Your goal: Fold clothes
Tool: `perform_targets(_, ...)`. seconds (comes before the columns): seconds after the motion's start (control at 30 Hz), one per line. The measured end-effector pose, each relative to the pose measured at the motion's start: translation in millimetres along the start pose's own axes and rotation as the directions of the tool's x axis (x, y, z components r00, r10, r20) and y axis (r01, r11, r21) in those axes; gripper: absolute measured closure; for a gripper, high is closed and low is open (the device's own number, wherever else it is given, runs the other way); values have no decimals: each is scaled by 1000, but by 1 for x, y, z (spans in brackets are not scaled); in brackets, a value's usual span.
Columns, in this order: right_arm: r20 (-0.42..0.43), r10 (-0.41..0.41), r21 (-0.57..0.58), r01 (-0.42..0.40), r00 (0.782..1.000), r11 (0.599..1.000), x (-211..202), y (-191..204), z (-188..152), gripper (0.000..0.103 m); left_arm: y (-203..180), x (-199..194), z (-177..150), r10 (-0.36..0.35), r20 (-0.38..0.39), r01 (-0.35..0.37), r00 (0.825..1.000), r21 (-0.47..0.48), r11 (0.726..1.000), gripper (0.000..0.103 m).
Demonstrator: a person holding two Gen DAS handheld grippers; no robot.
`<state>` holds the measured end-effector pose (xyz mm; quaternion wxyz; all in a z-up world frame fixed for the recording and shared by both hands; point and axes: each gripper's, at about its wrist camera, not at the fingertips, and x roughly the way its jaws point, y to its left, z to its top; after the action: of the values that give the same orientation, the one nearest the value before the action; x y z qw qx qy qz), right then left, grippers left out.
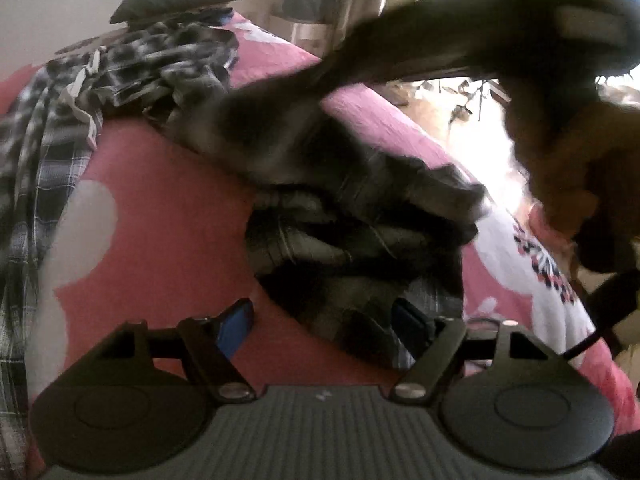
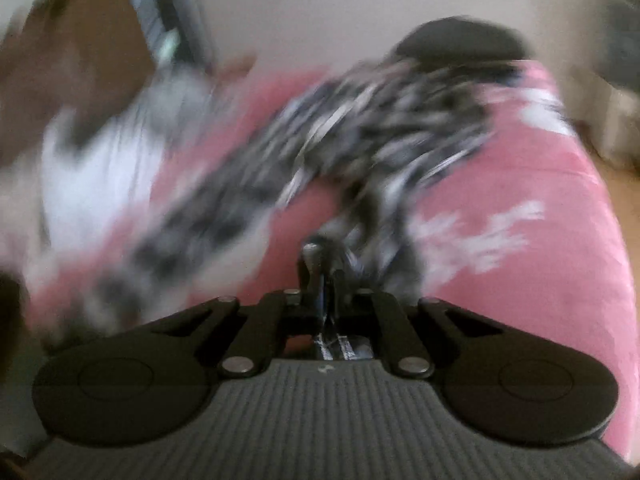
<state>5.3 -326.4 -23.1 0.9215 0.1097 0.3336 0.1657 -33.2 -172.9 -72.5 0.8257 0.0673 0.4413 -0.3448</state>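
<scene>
1. No readable writing or brand anywhere; only a faint pale mark on the ribbed grey body of each tool, too small to make out.
2. Seen only from the left wrist: a bright window at the top right, a white patch with a dark patterned motif [image 1: 548, 268] on the pink bedspread [image 1: 160, 208], and the person's hand [image 1: 560, 152] raised at the right, holding the other tool.
3. Seen only from the right wrist, heavily blurred: a brown wooden panel [image 2: 92, 40] at the upper left and a white garment [image 2: 96, 176] lying on the pink cover.
4. Left gripper [image 1: 324, 324]: blue-padded fingers spread wide, a fold of the dark plaid shirt [image 1: 352, 216] lying between them, unclamped.
5. Right gripper [image 2: 324, 268]: fingers pressed together, pinching a bunched edge of the plaid shirt, lifted off the bed.
6. Shirt stretched from the rumpled heap near a dark cushion [image 1: 176, 0] across the bed toward both tools.
</scene>
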Motion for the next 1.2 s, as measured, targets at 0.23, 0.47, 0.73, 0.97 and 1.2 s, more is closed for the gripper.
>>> perform_targets(0.23,154,-135,493,42,979,869,-46,-104,-5,100,2,18,17,9,10,-8,1000,-22,1000,25)
perform_targets(0.47,156,-260,787,39,953,616,-54,-173,-49,100,-11,28,21,109,6,-110,994,29,994,49)
perform_targets(0.73,138,-274,854,26,952,520,-51,-198,-67,100,18,14,21,-114,-40,105,993,-174,979,99)
perform_targets(0.97,82,-244,651,133,966,747,-45,-164,-20,97,37,-45,-10,-563,4,545,827,-253,799,99)
perform_targets(1.2,22,-240,452,204,971,868,-15,-138,17,85,-15,-54,-56,-722,-262,717,641,-133,685,99)
